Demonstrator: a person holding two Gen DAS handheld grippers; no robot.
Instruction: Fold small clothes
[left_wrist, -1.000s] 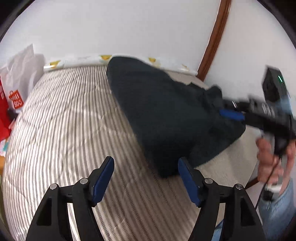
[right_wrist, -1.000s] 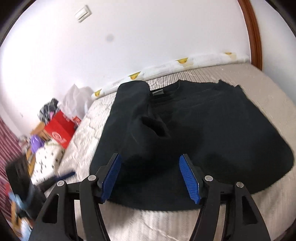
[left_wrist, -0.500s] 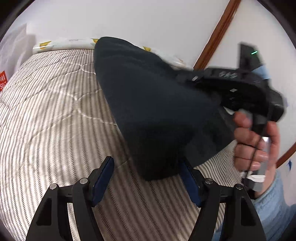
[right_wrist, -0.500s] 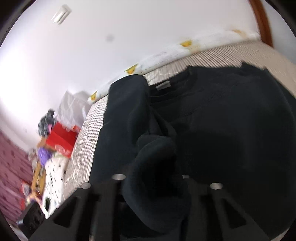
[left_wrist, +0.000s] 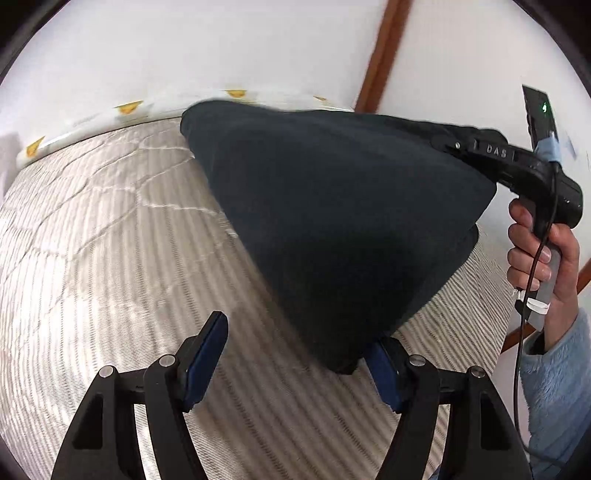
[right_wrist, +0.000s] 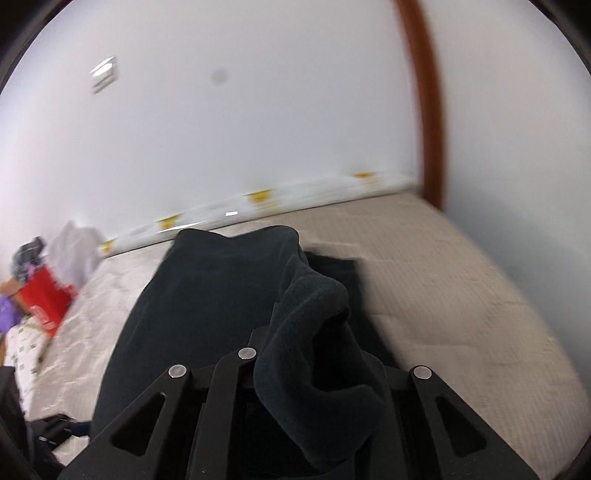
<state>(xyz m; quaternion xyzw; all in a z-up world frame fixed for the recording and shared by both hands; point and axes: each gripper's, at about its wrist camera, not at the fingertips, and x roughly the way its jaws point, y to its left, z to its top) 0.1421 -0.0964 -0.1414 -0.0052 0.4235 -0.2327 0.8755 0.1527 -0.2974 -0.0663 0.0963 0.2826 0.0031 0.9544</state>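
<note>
A dark navy shirt (left_wrist: 343, 221) lies on a striped bed (left_wrist: 92, 258), with its right side lifted off the bed. My right gripper (left_wrist: 443, 142) is shut on the shirt's raised edge at the upper right of the left wrist view. In the right wrist view the bunched cloth (right_wrist: 314, 332) drapes over the shut jaws and hides the fingertips. My left gripper (left_wrist: 295, 360) is open and low over the bed. The shirt's near corner hangs just in front of its right finger (left_wrist: 384, 373).
The bed's right edge (left_wrist: 491, 295) lies below my right hand. A white bolster with yellow marks (left_wrist: 122, 110) runs along the wall. A red box and bags (right_wrist: 44, 299) sit beyond the bed's left side. A brown door frame (right_wrist: 424, 110) stands behind.
My right gripper went from open over the shirt to shut on its edge, then lifted it up and to the left. The cloth now drapes over the jaws. My left gripper stayed open.
</note>
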